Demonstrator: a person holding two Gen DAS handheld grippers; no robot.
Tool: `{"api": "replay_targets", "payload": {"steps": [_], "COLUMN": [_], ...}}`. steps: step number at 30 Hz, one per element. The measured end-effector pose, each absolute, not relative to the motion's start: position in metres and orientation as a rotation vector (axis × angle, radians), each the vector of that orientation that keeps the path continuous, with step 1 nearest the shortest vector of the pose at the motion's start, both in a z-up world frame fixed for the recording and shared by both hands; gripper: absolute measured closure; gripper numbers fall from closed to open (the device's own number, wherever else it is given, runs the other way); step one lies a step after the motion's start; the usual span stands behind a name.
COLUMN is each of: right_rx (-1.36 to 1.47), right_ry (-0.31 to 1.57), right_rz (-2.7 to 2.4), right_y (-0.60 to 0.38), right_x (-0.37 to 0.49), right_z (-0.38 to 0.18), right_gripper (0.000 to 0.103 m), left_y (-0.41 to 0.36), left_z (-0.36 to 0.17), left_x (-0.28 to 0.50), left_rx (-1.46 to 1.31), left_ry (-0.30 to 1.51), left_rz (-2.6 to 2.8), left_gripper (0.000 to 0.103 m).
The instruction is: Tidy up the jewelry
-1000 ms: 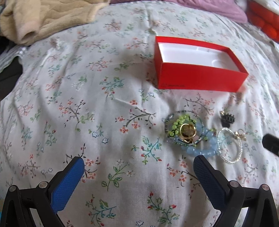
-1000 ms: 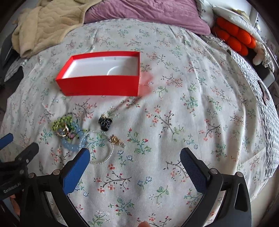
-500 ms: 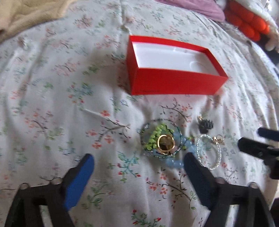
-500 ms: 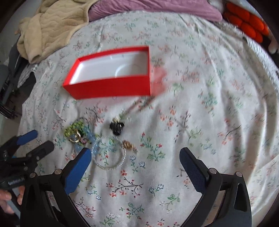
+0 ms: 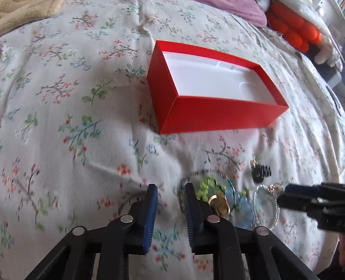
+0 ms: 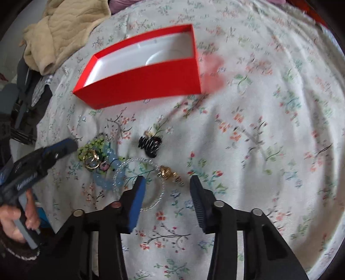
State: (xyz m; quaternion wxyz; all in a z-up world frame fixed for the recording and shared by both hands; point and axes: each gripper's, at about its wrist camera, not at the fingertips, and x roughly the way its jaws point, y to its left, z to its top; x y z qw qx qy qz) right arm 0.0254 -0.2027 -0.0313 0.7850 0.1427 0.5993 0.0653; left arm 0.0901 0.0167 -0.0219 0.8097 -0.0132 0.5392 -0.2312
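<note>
A heap of jewelry lies on the flowered bedsheet in front of the open red box (image 5: 215, 116) (image 6: 140, 86). It holds green beads (image 5: 207, 187), gold rings (image 6: 92, 159), a blue bracelet (image 6: 103, 183), a clear bead bracelet (image 6: 120, 172) with a gold charm (image 6: 168, 172), and a black hair clip (image 6: 151, 144). My left gripper (image 5: 171, 189) is closing just left of the heap, with only sheet in its narrow gap. My right gripper (image 6: 167, 181) is closing over the clear bracelet's right side. Its left finger stands inside the ring, and the pads are not touching it.
A beige blanket (image 6: 60, 32) is bunched at the far left of the bed. A purple pillow (image 5: 243, 10) and an orange cushion (image 5: 295, 30) lie at the far right. A hand (image 6: 19, 221) holds the left gripper's handle (image 6: 38, 168).
Both grippers have dropped closer to the sheet and tipped downward. Both pairs of jaws have narrowed from wide, the left much more. The left one slid right to the heap.
</note>
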Motion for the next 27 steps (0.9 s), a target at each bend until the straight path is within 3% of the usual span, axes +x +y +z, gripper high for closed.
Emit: {"api": "replay_targets", "payload": {"steps": [4, 10, 17, 27], "right_rx": [0.33, 0.245, 0.031, 0.027], "right_ry": [1.31, 1.318, 1.278, 1.236], "right_rz": [0.178, 0.153, 0.085, 0.0], "right_y": [-0.2, -0.189, -0.169, -0.193], "right_x": [0.023, 0.025, 0.027, 0.031], "right_z": [-0.033, -0.039, -0.043, -0.039], "right_gripper": [0.06, 0.061, 0.098, 0.099], "left_y": [0.008, 0.003, -0.005, -0.022], "left_z": [-0.033, -0.035, -0.034, -0.037], "left_x": [0.097, 0.098, 0.093, 0.082], "left_rx": [-0.005, 0.03, 0.112, 0.218], "left_ry": [1.185, 1.187, 1.161, 1.138], "left_rz": [-0.517, -0.54, -0.552, -0.594], "left_gripper": [0.092, 0.092, 0.091, 0.086]}}
